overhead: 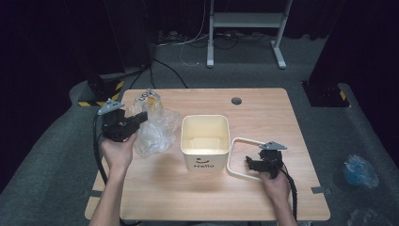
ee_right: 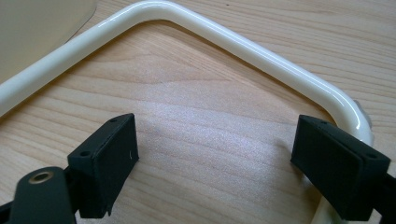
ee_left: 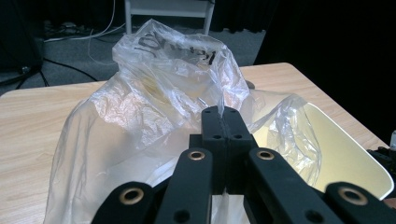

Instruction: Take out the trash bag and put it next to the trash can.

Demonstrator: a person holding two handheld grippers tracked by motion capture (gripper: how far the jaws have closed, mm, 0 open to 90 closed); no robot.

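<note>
Clear plastic, a crumpled bag [overhead: 153,127], sits left of centre in the high view, held by the left gripper [overhead: 136,115], whose jaws are pressed together on a fold of the film, as the left gripper view shows [ee_left: 223,122]. Just right of the bag stands the cream bin [overhead: 205,123], mouth up, so the bag lies beside the opening, not over it; I judge the next move must carry it rightward and above the rim. At the lower right of the high view the right gripper [overhead: 254,165] rests low on the table [overhead: 263,101], its jaws spread wide over bare wood inside the bin's ring [ee_right: 243,46], which lies flat beside the bin. The left hand is plainly the nearer to the bag.
</note>
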